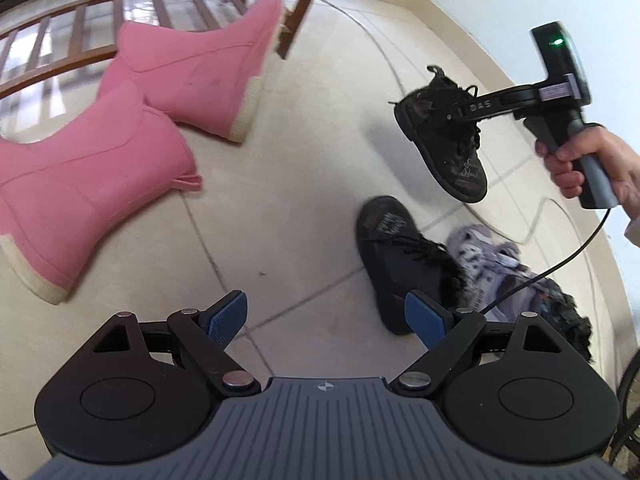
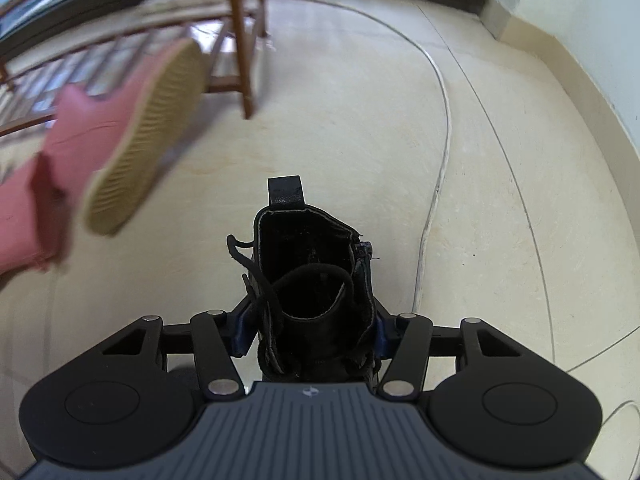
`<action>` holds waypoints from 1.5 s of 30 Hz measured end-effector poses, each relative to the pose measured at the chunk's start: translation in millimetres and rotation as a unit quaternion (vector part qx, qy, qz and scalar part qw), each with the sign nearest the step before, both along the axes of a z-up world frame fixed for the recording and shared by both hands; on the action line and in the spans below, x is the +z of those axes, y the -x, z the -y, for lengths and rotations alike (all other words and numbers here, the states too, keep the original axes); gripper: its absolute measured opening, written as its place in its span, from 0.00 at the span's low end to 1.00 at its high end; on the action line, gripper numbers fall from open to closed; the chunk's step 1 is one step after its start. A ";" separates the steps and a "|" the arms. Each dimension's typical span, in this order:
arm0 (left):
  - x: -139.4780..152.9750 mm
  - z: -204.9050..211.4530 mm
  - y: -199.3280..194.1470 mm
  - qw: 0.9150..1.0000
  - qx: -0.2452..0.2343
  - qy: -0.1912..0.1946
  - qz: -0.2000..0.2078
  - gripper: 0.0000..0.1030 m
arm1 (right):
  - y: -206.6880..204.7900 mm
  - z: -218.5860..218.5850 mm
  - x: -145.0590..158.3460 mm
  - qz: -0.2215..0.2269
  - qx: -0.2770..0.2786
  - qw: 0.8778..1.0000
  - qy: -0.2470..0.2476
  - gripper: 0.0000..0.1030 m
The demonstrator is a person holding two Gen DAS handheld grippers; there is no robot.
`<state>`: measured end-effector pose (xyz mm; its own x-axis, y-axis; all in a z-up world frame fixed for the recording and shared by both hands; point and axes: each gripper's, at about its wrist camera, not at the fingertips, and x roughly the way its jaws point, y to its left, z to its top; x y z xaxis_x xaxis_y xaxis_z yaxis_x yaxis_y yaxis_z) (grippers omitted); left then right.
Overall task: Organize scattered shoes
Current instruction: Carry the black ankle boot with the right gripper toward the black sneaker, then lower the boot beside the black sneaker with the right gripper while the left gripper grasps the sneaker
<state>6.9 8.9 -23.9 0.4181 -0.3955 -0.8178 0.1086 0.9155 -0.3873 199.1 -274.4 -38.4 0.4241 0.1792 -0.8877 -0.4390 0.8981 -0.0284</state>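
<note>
My right gripper [image 2: 310, 326] is shut on a black lace-up boot [image 2: 316, 280] and holds it above the floor; in the left wrist view the same boot [image 1: 444, 136] hangs from that gripper [image 1: 454, 114]. Its mate, a second black boot [image 1: 400, 260], lies on the floor tiles. My left gripper [image 1: 326, 320] is open and empty, just left of and above that boot. Two pink rubber boots lie on their sides at the left: one near [image 1: 84, 196], one farther [image 1: 204, 76]. The farther one shows its sole in the right wrist view [image 2: 148, 136].
A grey patterned shoe [image 1: 488, 264] lies behind the floor boot, beside a dark fuzzy shoe [image 1: 568, 312]. A wooden slatted rack [image 1: 64, 28] with upright legs [image 2: 244, 40] stands at the back. A white cable [image 2: 440, 140] runs across the floor. A wall [image 2: 592, 52] borders the right.
</note>
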 end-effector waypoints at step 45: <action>-59.1 117.9 -54.7 0.992 -0.086 -0.015 -0.090 0.46 | 201.9 79.5 29.3 -0.027 0.045 0.998 0.035 0.59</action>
<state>61.6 -109.0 -83.0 0.1929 -0.4229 -0.8854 0.1968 0.9007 -0.3874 -2.9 -353.8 -9.1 0.3608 0.1520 -0.9202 -0.5209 0.8513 -0.0636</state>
